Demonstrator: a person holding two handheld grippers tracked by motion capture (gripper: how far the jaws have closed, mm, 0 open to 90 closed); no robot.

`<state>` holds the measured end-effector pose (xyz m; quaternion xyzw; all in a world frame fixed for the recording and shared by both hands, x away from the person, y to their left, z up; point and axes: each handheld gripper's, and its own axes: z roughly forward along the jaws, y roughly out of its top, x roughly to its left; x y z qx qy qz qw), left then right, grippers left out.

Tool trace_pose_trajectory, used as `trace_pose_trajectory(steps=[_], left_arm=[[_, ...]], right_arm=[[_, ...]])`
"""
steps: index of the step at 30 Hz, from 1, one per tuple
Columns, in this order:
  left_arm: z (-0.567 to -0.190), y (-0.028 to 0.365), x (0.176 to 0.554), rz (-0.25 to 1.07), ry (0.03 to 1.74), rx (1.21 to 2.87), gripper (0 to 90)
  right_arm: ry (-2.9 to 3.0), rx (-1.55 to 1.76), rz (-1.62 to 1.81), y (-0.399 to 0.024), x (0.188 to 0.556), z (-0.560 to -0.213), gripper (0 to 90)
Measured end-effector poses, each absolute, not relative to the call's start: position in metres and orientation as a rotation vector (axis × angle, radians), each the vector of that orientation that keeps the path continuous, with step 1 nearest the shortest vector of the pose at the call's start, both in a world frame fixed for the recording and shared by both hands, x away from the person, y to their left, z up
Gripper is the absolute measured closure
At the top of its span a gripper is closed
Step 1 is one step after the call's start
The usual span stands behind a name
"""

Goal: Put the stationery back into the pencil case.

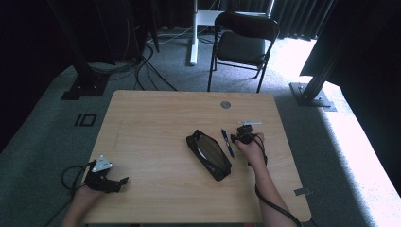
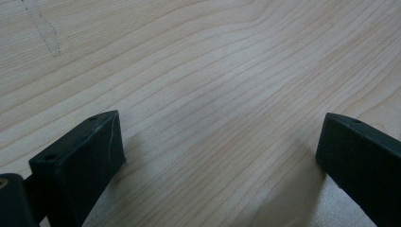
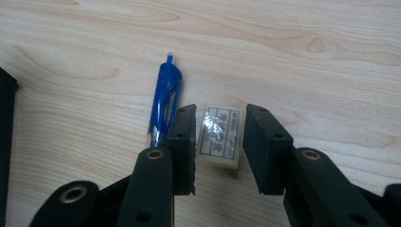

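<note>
The left gripper (image 1: 108,179) rests at the table's (image 1: 156,113) seven o'clock corner, jaws wide apart over bare wood. A black pencil case (image 1: 208,154) lies centre; a blue pen (image 3: 165,99) at its three o'clock. The right gripper (image 3: 219,142) straddles a wrapped eraser (image 3: 220,137), jaws narrowly parted, not touching it.

Dim room; daylight glare blows out floor (image 1: 302,56) right.

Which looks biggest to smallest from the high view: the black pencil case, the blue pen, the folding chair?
1. Folding chair, largest even though farthest away.
2. Black pencil case.
3. Blue pen, thin and clearly smallest.
</note>
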<state>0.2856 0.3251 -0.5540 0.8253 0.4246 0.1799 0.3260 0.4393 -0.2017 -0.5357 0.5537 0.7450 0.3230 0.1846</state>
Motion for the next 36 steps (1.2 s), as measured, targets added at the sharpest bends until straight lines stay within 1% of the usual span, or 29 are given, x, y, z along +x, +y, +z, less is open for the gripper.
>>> trace_pose_trajectory(steps=[7,10,15,23,36], left_arm=[[-0.554,0.325,0.286,0.471,1.113,2.162,2.1],[-0.554,0.325,0.286,0.471,1.113,2.163,2.1],[-0.554,0.325,0.286,0.471,1.113,2.163,2.1],[-0.554,0.325,0.286,0.471,1.113,2.163,2.1],[-0.554,0.325,0.286,0.471,1.113,2.163,2.1]], right_arm=[[2.115,1.559,0.87,-0.2,0.442,-0.541,66.0],[2.115,1.559,0.861,-0.2,0.443,-0.54,67.8],[2.142,1.59,0.845,-0.201,0.442,-0.535,68.2],[2.123,1.583,0.906,-0.208,0.436,-0.52,68.2],[2.138,1.539,0.975,-0.2,0.423,-0.49,68.2]])
